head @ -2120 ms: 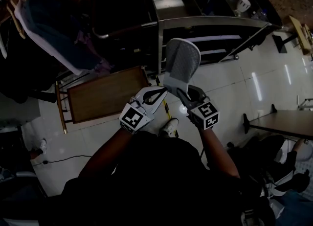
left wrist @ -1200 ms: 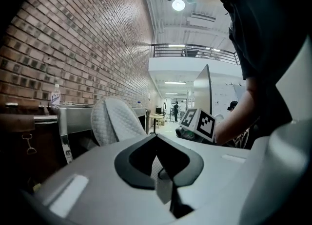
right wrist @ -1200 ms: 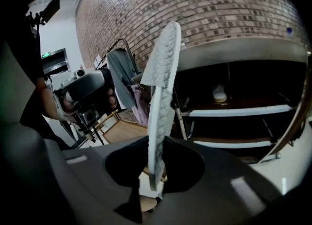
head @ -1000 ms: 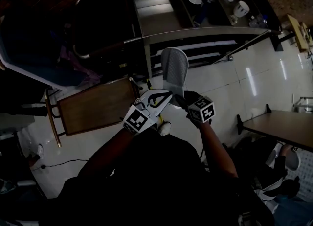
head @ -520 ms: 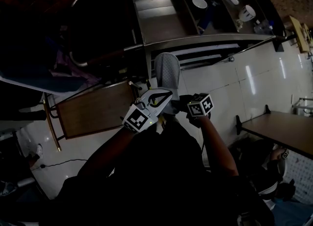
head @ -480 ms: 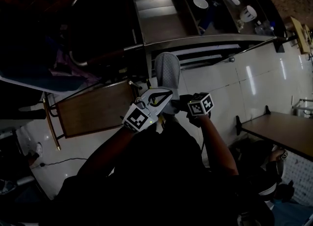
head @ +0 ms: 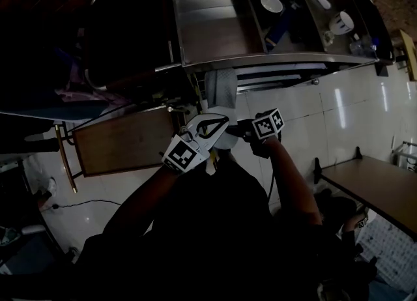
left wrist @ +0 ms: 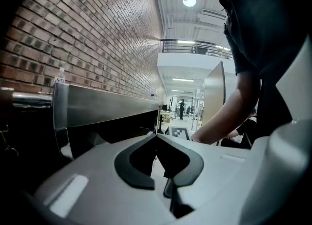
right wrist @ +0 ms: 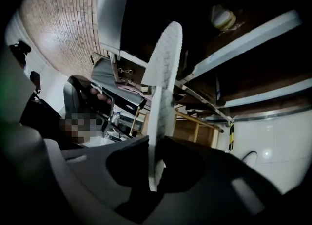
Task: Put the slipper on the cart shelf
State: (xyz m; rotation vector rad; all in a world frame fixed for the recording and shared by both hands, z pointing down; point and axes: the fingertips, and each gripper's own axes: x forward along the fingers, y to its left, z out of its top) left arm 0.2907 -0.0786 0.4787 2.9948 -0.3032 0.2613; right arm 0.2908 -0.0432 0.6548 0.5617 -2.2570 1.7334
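The right claw (right wrist: 155, 146) is clamped on the near end of the grey slipper (right wrist: 163, 87). The slipper is held on edge (sole seen edge-on) and points at the steel cart (head: 260, 58). Its far end lies at the cart's front, just below the top tray; contact with a shelf cannot be determined. The left claw (left wrist: 157, 139) is closed, tips meeting, empty, just beside the right claw.

Wears a dark short-sleeved top (head: 215, 228), forearms left bare. Carries as left gripper (head: 220, 122) a pale grey moulded shell with black curved jaw linings, backed by a cube (head: 181, 157) of black-and-white square markers. Carries as right gripper (head: 237, 128) a darker-looking shell, likewise black-lined at the jaws, with a matching marker cube (head: 269, 124) behind.
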